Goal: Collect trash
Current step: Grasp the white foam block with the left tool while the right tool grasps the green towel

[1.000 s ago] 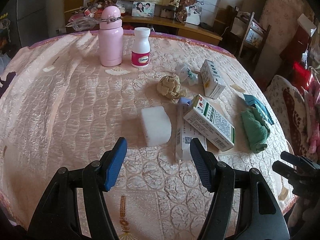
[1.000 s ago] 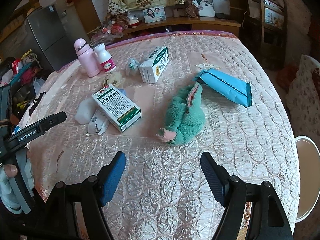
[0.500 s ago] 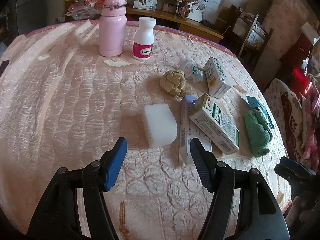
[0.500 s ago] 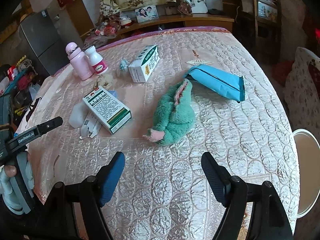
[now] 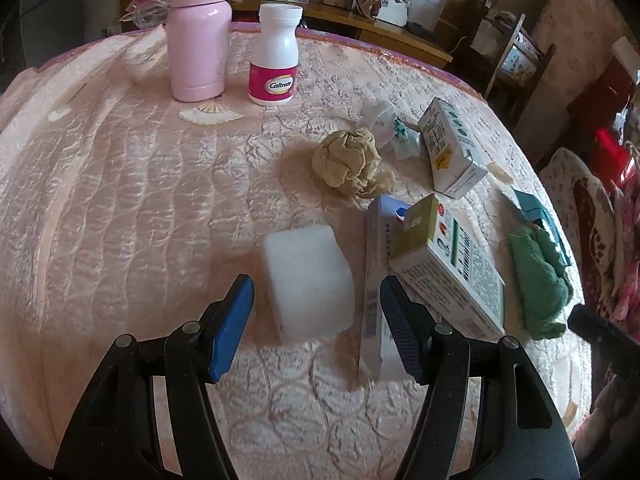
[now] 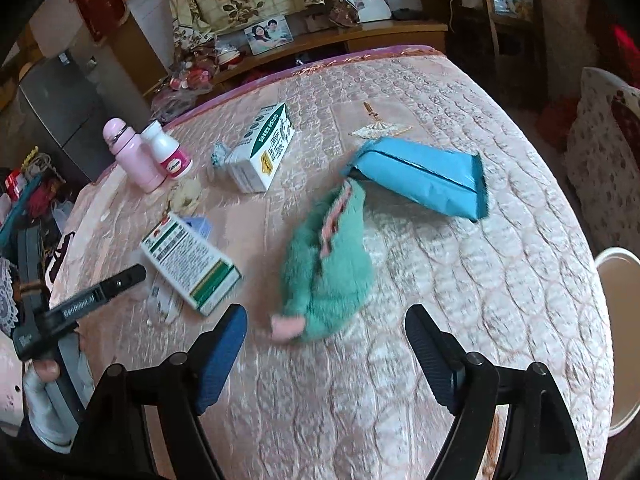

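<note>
Quilted pink table cover point(image 5: 120, 200) bearing foam block point(image 5: 308, 280), boxes point(image 5: 452, 276), bottles point(image 5: 198, 44), crumpled paper point(image 5: 348, 156).

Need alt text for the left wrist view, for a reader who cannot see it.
Open left tongs hover low over a pink quilted table, framing a white foam block. Right of it lie a long flat box and a green-striped carton; a crumpled tan paper ball sits behind, a pink bottle at the back.

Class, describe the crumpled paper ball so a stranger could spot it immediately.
On the pink quilted table, look past the white foam block, toward the white pill bottle with a pink label. The crumpled tan paper ball lies between them, the only wrinkled, shapeless item among boxes.
</note>
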`<state>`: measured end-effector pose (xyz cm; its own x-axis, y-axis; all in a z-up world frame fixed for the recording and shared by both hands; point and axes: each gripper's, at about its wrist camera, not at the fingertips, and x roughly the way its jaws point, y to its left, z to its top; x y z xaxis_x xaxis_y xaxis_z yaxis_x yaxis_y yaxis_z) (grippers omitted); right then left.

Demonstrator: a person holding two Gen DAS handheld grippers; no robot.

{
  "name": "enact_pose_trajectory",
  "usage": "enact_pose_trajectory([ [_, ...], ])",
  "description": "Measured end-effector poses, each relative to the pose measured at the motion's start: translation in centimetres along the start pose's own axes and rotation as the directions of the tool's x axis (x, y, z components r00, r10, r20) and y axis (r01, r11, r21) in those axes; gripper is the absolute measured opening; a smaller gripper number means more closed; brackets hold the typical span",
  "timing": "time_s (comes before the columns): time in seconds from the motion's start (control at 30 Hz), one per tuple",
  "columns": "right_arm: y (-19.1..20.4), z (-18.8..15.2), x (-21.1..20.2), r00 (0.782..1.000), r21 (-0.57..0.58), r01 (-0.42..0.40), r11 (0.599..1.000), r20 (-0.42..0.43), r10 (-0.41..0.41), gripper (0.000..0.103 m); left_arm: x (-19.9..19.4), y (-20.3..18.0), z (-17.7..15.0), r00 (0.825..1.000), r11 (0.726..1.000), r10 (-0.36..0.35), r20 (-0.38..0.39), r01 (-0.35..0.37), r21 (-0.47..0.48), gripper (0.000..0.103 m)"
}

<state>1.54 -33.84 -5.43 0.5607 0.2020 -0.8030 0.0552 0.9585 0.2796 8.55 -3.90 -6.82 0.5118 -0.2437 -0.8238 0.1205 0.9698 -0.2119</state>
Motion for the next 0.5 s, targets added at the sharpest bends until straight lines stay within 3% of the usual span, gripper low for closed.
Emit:
enact_pose_trajectory([
  [0.27, -0.1, 1.8, 3.4, 0.999, 0.004, 0.025, 1.000, -0.024, -0.025, 0.080, 1.2, 0.6, 0.5, 1.000, 1.000, -0.021, -0.007, 0.021, -0.002, 0.063],
  [0.33, 0.0, 2.1, 4.3, 0.999, 0.001, 0.033, 0.999, -0.032, -0.033, 0.080, 1.4, 0.5, 0.3, 0.999, 0.999, -0.035, -0.011, 0.035, 0.008, 0.055],
  [0.37, 0.0, 2.2, 4.8, 0.999, 0.000, 0.033, 0.999, -0.036, -0.033, 0.080, 1.4, 0.4, 0.1, 0.999, 0.999, -0.035, -0.015, 0.035, 0.018, 0.040],
  [0.4, -0.1, 2.2, 5.3, 0.999, 0.002, 0.030, 1.000, -0.041, -0.030, 0.079, 1.4, 0.3, 0.0, 0.999, 0.999, -0.031, -0.017, 0.032, 0.027, 0.038],
  [0.43, -0.3, 2.2, 5.6, 0.999, 0.004, 0.028, 1.000, -0.041, -0.028, 0.076, 1.1, 0.2, -0.2, 0.999, 0.999, -0.038, -0.009, 0.038, 0.032, 0.038],
  [0.5, -0.4, 2.1, 5.3, 1.000, -0.001, 0.009, 1.000, -0.014, -0.009, 0.051, 0.3, 0.2, -0.6, 0.998, 0.998, -0.060, 0.001, 0.059, 0.036, 0.038],
])
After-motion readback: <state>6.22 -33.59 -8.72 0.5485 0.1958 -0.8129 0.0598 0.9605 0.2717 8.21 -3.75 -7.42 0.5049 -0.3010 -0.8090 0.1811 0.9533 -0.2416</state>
